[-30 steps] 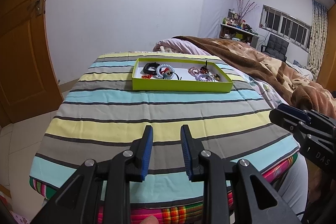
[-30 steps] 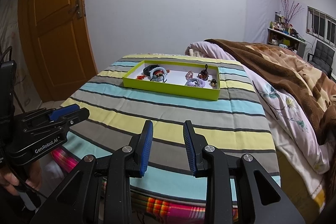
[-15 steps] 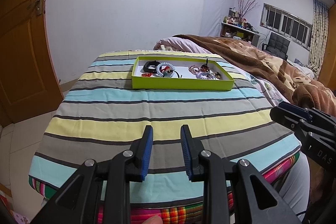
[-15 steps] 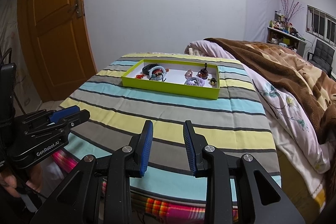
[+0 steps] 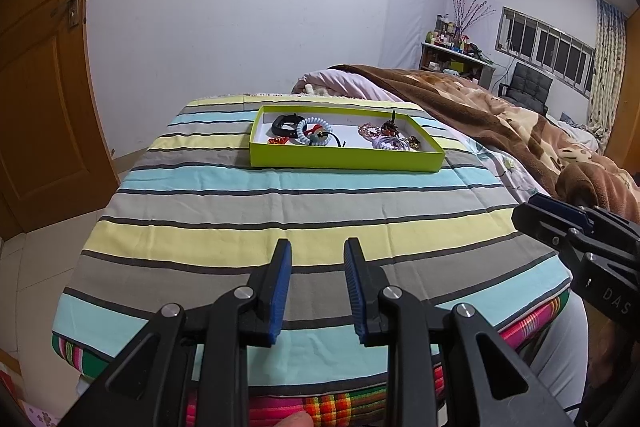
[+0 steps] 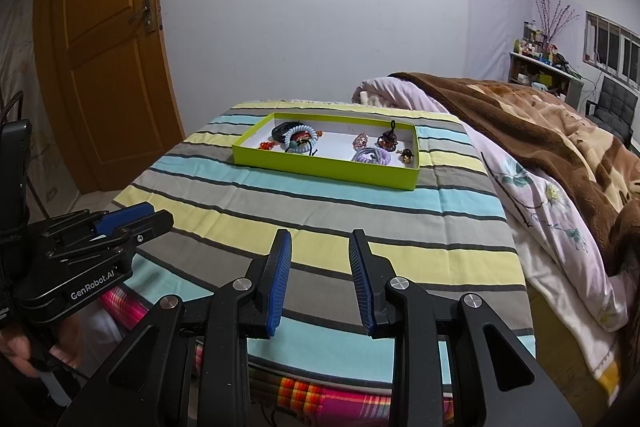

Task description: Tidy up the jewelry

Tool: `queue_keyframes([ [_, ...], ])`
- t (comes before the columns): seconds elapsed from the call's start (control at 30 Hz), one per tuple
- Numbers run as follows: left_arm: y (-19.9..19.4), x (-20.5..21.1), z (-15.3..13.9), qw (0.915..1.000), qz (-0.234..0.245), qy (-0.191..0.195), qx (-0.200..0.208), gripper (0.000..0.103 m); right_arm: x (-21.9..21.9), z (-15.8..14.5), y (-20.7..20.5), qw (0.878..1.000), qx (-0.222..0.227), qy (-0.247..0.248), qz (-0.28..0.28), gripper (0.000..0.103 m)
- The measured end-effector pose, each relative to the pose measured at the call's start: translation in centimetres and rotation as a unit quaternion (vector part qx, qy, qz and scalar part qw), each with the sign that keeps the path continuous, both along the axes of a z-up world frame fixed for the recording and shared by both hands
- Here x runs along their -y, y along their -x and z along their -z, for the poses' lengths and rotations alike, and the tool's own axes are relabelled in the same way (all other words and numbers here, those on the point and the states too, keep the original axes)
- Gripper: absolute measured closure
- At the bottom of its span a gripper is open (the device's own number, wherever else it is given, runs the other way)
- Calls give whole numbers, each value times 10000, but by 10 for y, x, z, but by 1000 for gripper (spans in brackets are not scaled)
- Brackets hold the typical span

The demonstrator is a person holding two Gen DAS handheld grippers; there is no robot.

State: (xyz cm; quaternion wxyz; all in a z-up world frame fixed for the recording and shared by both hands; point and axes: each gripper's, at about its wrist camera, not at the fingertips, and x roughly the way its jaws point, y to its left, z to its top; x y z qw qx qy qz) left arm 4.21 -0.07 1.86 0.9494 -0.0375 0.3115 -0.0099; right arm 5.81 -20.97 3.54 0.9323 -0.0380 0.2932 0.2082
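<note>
A lime-green shallow box (image 5: 344, 159) (image 6: 320, 169) sits far across the striped cloth, holding several pieces of jewelry. On its left lie a black band (image 5: 283, 124), a pale blue coiled ring (image 5: 314, 131) (image 6: 298, 139) and a small red charm (image 5: 278, 140). On its right lie a lilac coiled ring (image 6: 370, 157), a pink bead piece (image 6: 361, 139) and a dark ornament (image 6: 387, 139). My left gripper (image 5: 316, 255) hangs open over the near edge with nothing between its fingers. My right gripper (image 6: 320, 245) is likewise open with nothing in it, well short of the box.
The striped cloth (image 5: 280, 223) covers a small table beside a bed with a brown blanket (image 6: 540, 123) on the right. A wooden door (image 6: 104, 59) stands at left. A person's fingers (image 6: 20, 351) grip the left tool's handle.
</note>
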Motion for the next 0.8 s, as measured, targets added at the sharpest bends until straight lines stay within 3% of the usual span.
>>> queue_keyframes([
  [0.8, -3, 2, 3, 10000, -59, -7, -31, 75, 1, 2, -2, 10000, -24, -1, -14, 72],
])
